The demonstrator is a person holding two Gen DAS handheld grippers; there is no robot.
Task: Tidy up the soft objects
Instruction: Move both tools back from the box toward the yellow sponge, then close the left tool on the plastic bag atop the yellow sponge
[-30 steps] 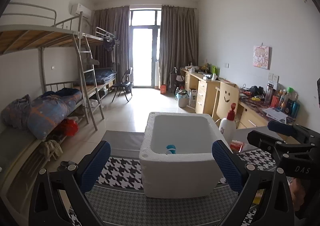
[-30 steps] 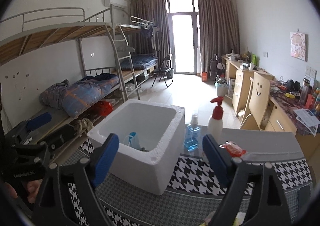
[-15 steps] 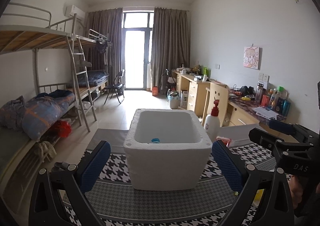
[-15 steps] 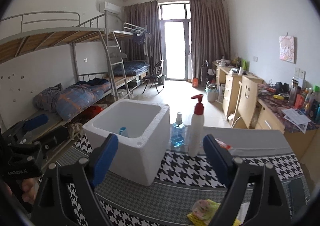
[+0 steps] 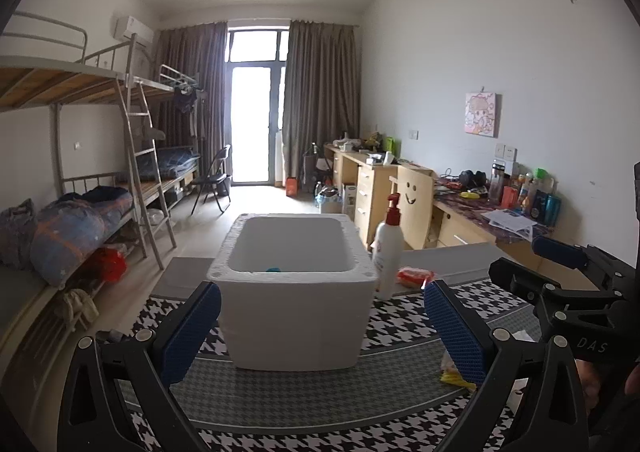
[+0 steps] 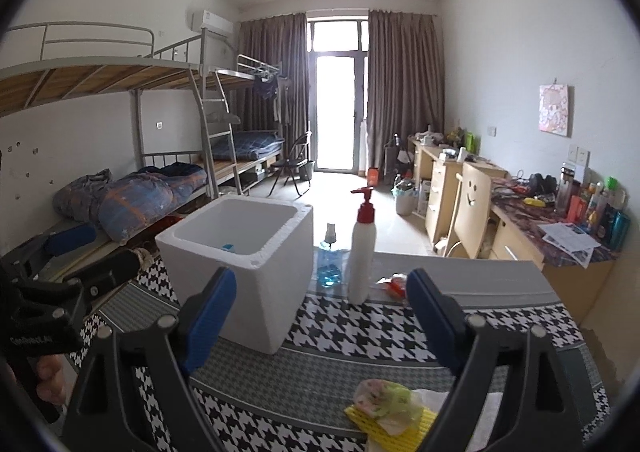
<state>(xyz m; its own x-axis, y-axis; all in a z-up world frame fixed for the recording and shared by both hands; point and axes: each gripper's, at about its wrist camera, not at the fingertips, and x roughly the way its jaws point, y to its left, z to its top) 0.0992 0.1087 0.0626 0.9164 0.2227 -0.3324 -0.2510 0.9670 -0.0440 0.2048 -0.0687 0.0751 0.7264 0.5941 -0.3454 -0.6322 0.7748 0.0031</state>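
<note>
Soft cloths (image 6: 390,408) lie near the foam box (image 6: 244,268); left hand-held gripper (image 5: 322,328) and right hand-held gripper (image 6: 322,316) gape apart, empty.

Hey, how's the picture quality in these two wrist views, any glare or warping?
Left wrist view: the balcony door is blown out white, and straight lines bow toward the dark round vignette. Right wrist view: the same backlit door glare, the foam box looks skewed, and focus stays fairly sharp.
</note>
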